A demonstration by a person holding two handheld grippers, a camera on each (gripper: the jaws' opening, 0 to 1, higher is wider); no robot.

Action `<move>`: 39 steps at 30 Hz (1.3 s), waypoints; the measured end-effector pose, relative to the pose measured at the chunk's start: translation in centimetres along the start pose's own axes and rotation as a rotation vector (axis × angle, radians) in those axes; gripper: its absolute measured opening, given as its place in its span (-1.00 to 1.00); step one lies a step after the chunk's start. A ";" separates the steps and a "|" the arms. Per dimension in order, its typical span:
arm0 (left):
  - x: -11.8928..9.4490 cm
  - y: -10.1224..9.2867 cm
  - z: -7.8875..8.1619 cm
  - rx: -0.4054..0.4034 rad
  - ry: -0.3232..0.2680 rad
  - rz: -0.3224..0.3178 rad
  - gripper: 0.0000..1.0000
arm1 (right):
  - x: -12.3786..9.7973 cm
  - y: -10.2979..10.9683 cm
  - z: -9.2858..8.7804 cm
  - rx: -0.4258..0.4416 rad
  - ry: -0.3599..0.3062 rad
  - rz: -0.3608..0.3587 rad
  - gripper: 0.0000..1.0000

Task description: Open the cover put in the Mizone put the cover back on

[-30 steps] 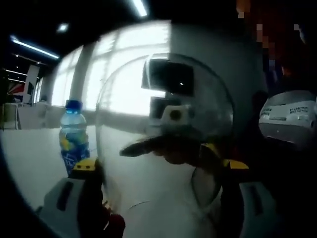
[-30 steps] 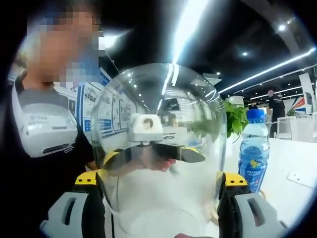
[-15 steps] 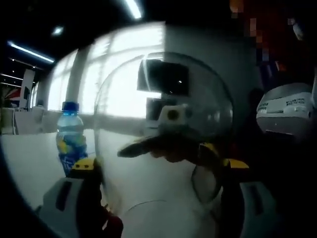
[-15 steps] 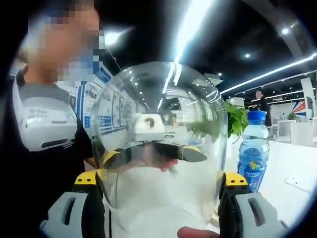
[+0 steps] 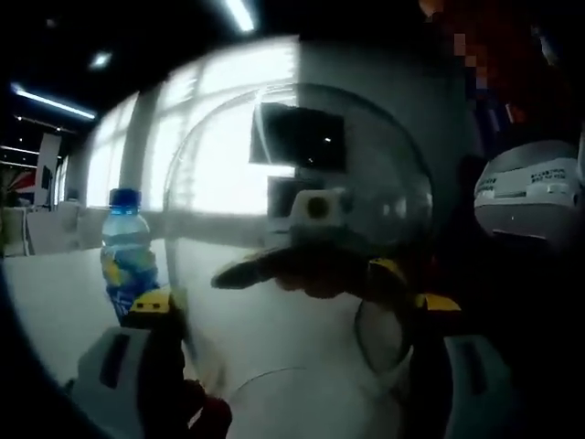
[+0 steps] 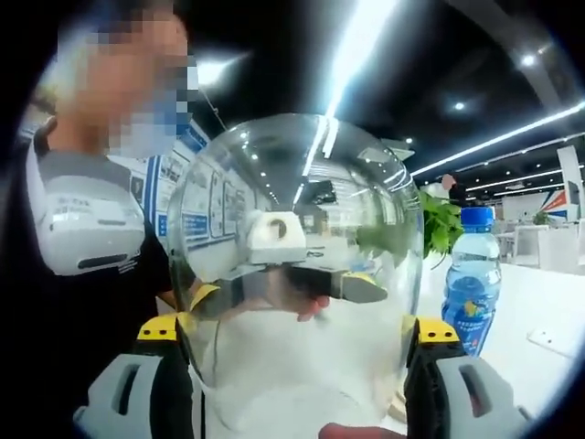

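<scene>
A clear dome cover stands between the jaws of my left gripper, which is shut on it. In the right gripper view the same cover sits between the jaws of my right gripper, also shut on it. Through the clear wall each view shows the opposite gripper on the far side. The Mizone bottle, blue-capped with a blue and yellow label, stands upright on the white table, apart from the cover. In the right gripper view the bottle is at the right.
A person in a dark shirt with a white device on the chest stands close behind the cover. A green plant is behind the bottle. The white table extends to the right, with a small flat white thing on it.
Both views have drifted slightly. The cover looks a little larger and the bottle sits a little further to the side. Both grips are unchanged.
</scene>
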State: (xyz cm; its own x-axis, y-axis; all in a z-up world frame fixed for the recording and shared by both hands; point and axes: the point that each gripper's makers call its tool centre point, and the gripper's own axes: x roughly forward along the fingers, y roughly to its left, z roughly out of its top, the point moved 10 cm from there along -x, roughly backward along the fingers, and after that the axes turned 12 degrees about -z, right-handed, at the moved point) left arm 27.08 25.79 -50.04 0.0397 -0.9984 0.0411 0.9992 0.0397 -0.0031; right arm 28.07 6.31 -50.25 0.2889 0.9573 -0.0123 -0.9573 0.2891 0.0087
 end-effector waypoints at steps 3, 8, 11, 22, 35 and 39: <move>0.0 0.0 0.1 -0.003 0.004 0.002 0.73 | 0.1 0.0 0.0 0.000 -0.004 0.007 0.81; 0.1 0.0 0.4 -0.004 0.032 -0.001 0.73 | 0.2 0.1 0.2 -0.008 0.012 0.013 0.82; 0.1 -0.1 0.7 0.009 0.033 -0.004 0.73 | 0.1 0.1 0.3 -0.017 0.009 0.015 0.82; 0.4 -0.7 3.4 0.017 -0.020 -0.008 0.73 | -0.3 0.8 3.4 -0.009 -0.027 0.021 0.82; 0.9 -1.1 6.1 0.013 -0.006 0.003 0.73 | -0.5 0.7 6.0 -0.006 -0.031 0.034 0.82; 1.0 -1.0 7.2 0.019 -0.002 0.004 0.73 | -0.4 0.6 7.5 -0.024 -0.017 0.033 0.82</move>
State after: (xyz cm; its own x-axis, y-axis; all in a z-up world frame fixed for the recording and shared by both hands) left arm 26.17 25.08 -42.79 0.0436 -0.9981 0.0434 0.9989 0.0443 0.0157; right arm 27.42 6.17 -42.72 0.2570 0.9664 0.0043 -0.9663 0.2570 -0.0147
